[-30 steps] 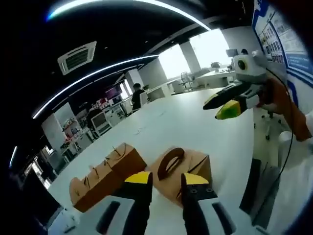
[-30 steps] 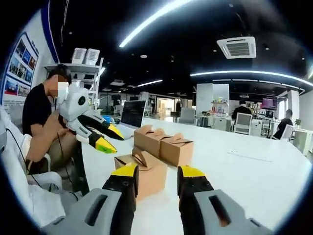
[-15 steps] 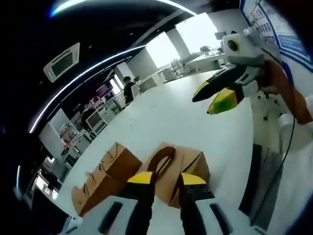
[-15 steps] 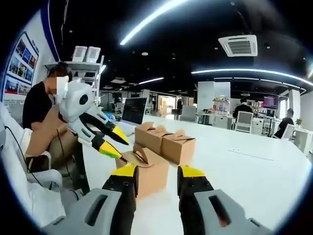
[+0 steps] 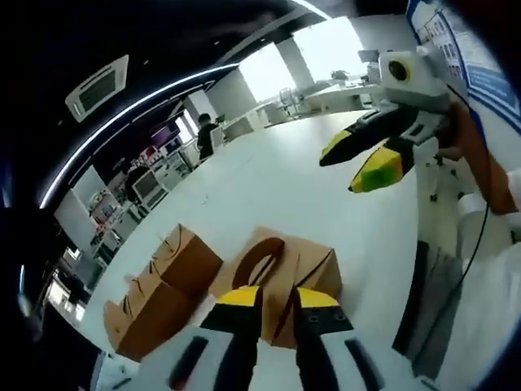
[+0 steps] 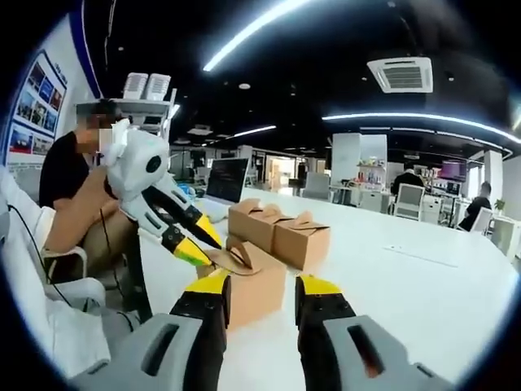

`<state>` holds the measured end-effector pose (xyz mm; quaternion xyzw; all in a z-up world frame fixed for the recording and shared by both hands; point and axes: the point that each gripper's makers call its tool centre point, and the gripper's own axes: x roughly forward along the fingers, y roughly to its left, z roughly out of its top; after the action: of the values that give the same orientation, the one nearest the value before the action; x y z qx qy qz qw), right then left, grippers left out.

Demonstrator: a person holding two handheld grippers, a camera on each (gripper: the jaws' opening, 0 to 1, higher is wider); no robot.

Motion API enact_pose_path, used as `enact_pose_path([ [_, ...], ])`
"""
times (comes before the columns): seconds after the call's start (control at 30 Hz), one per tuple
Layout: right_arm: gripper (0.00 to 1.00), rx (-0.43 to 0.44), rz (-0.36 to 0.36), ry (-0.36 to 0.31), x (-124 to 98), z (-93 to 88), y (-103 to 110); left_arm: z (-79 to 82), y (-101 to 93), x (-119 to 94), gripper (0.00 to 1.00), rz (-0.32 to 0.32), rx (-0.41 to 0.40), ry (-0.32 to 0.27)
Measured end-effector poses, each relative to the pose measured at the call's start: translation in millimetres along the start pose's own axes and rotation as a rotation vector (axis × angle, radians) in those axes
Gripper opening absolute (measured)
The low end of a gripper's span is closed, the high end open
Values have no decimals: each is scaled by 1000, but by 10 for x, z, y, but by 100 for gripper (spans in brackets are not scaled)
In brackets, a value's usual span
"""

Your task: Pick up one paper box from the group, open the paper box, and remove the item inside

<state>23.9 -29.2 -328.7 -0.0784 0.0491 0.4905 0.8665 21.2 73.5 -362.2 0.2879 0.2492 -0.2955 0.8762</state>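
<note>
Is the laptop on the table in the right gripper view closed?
No, the laptop stands open, its dark screen upright behind the paper boxes.

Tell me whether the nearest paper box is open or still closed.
Closed. The nearest paper box has its handle flaps folded together on top, and the left tool is at the handle.

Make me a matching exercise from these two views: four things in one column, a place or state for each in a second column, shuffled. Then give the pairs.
Things:
1. Near paper box
2. Pair of paper boxes
3. Left gripper
4. Right gripper

Places or states:
A. Side by side, farther back on the white table
B. Yellow tips at the looped handle on the near box's top
C. Open, jaws apart, held just short of the near box
D. Alone, nearest both grippers, handle sticking up

Pairs: 1-D, 2-A, 3-B, 4-C
</note>
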Motion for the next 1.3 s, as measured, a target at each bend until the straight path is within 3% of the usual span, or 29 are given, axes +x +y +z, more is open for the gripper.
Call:
enact_pose_path([
  [0.07,33,-4,10,9,19,-25,42,-22,-51,27,9,-30,-47,-4],
  [0.27,33,-22,38,30,81,-84,155,-34,-64,15,7,-36,-60,-24],
  [0.6,33,-54,66,56,153,-151,292,-42,-105,-25,3,-59,-175,-79],
  [1.1,33,-67,102,77,246,-240,437,24,30,-37,3,-98,-346,-229],
  [1.3,33,-66,101,78,249,-241,442,74,100,-93,3,-121,-449,-319],
])
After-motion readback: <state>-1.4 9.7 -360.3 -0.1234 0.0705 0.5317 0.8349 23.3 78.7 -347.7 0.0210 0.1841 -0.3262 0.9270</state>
